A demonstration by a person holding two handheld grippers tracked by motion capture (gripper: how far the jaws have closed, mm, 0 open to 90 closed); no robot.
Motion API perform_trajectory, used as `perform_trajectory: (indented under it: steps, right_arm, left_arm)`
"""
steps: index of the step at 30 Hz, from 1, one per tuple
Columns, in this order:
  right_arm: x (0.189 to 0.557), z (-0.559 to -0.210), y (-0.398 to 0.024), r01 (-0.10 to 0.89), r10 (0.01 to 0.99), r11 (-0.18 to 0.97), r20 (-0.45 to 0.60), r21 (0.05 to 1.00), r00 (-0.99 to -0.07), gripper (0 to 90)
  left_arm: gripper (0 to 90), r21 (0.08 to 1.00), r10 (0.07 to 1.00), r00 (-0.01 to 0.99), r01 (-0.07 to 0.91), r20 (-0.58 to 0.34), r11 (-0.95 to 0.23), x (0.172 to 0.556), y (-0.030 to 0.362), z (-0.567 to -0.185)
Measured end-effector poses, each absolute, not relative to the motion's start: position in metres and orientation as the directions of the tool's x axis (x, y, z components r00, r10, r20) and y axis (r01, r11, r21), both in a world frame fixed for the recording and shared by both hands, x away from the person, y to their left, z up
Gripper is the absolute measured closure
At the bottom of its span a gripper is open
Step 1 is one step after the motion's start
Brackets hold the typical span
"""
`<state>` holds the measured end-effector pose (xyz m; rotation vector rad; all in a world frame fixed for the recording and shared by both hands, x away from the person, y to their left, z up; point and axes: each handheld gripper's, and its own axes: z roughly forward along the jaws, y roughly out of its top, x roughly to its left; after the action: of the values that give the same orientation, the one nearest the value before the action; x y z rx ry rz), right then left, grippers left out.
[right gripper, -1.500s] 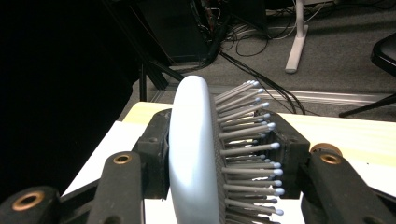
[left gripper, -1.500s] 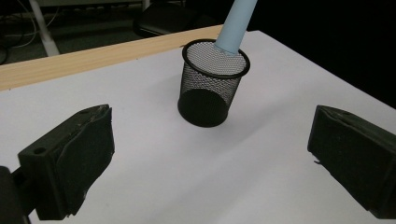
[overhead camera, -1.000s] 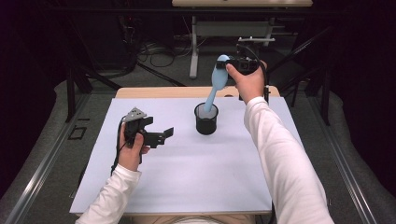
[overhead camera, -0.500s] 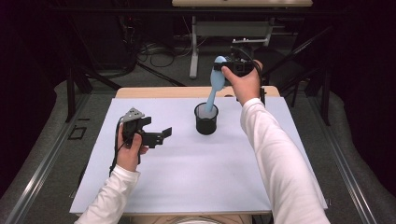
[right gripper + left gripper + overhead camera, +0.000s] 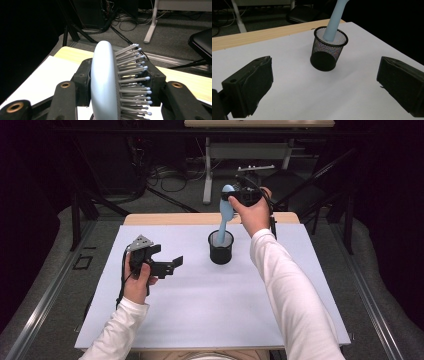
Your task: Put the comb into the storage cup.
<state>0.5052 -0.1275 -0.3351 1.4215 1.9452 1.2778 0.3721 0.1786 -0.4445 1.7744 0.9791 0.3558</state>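
Observation:
A light blue hairbrush (image 5: 225, 215) stands tilted with its handle down inside a black mesh cup (image 5: 220, 247) at the middle of the white sheet. My right gripper (image 5: 231, 196) is shut on the brush's head above the cup. In the right gripper view the jaws press on the blue back and the bristle side of the hairbrush (image 5: 110, 82). My left gripper (image 5: 170, 265) hovers open over the sheet left of the cup, pointing at it. Between its two black jaws the left gripper view shows the mesh cup (image 5: 328, 49) and the brush handle (image 5: 334, 20), both apart from them.
The white sheet (image 5: 200, 310) covers a wooden table (image 5: 165, 218) whose far edge shows behind it. Beyond the table are a dark floor with cables (image 5: 165, 175), a desk leg (image 5: 207, 175) and a black chair (image 5: 201, 41).
My right hand with the brush has shifted slightly left and a bit lower, so the handle sits deeper in the cup. The left gripper has stayed in place.

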Motion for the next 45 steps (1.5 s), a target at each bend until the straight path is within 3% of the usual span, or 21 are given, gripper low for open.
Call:
perform_trajectory:
  steps: [45]
  right_arm:
    - [0.506,-0.374,-0.121,0.556,0.908,0.109,0.145,0.824,-0.394,49.0]
  left_arm:
    - [0.8,0.884,0.763,0.614,0.449,-0.201,-0.129,0.375,0.181,-0.444]
